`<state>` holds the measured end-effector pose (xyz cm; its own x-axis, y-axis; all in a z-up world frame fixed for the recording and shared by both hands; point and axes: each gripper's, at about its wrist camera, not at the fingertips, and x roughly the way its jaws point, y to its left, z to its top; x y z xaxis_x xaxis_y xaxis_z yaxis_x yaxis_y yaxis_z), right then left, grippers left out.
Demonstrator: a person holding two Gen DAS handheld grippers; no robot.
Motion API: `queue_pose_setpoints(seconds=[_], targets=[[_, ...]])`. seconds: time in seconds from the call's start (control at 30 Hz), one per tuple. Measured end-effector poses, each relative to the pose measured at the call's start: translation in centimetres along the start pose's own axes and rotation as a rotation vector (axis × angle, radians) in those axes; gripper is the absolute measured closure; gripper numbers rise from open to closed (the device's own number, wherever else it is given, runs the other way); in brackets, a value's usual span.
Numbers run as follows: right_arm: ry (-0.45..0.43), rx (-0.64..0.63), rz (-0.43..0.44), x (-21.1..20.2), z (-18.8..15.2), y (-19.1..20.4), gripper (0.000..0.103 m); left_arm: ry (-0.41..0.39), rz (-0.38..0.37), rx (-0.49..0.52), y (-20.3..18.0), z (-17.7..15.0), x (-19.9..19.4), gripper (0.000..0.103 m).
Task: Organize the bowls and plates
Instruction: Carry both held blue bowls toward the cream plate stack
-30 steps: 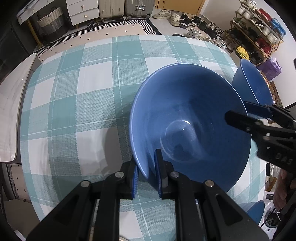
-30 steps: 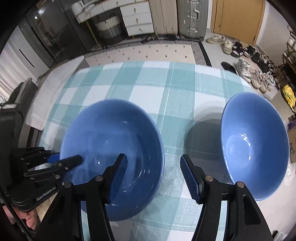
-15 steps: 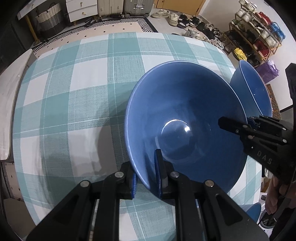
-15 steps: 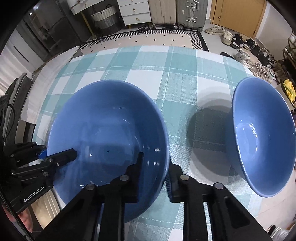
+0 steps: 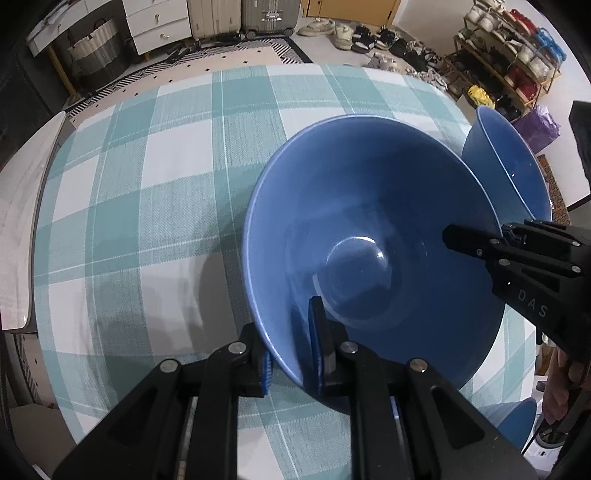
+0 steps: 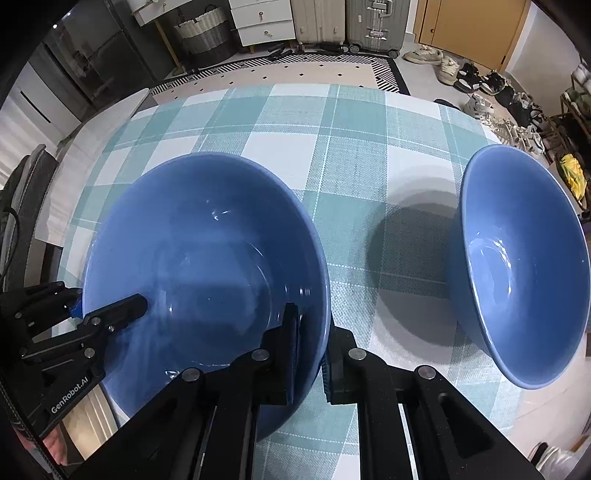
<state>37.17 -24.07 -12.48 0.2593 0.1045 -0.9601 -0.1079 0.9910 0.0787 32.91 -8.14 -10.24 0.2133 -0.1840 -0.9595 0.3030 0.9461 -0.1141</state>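
A large blue bowl (image 5: 369, 229) is held above the checked tablecloth by both grippers. My left gripper (image 5: 291, 350) is shut on its near rim. My right gripper (image 6: 310, 350) is shut on the opposite rim of the same bowl (image 6: 207, 251). Each gripper shows in the other's view, the right gripper (image 5: 506, 236) at the bowl's right side and the left gripper (image 6: 77, 306) at its left side. A second blue bowl (image 6: 517, 266) stands on the table to the right, also seen in the left wrist view (image 5: 506, 166).
The round table with the teal and white checked cloth (image 5: 155, 177) has its edge close on all sides. A white chair (image 5: 18, 206) stands at the left. A shoe rack (image 5: 517, 55) and suitcases (image 6: 354, 22) are beyond the table.
My right gripper went from open to shut on the bowl's rim. The bowl, gripped on both sides, has lifted slightly and shifted in view.
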Motion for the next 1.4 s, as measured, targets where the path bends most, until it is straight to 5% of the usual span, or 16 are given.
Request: queue_pose_setpoints(seconds=[0.77, 1.4], targets=[[-0.092, 0.048, 0.007, -8.5, -2.9, 0.5, 0.094, -0.055, -0.023, 0.017, -2.0, -2.7, -6.2, 0.087], [-0.134, 0.121, -0.039, -18.0, -14.7, -0.1, 0.094, -0.08, -0.07, 0.122, -8.0, -10.0, -11.8, 0.086]])
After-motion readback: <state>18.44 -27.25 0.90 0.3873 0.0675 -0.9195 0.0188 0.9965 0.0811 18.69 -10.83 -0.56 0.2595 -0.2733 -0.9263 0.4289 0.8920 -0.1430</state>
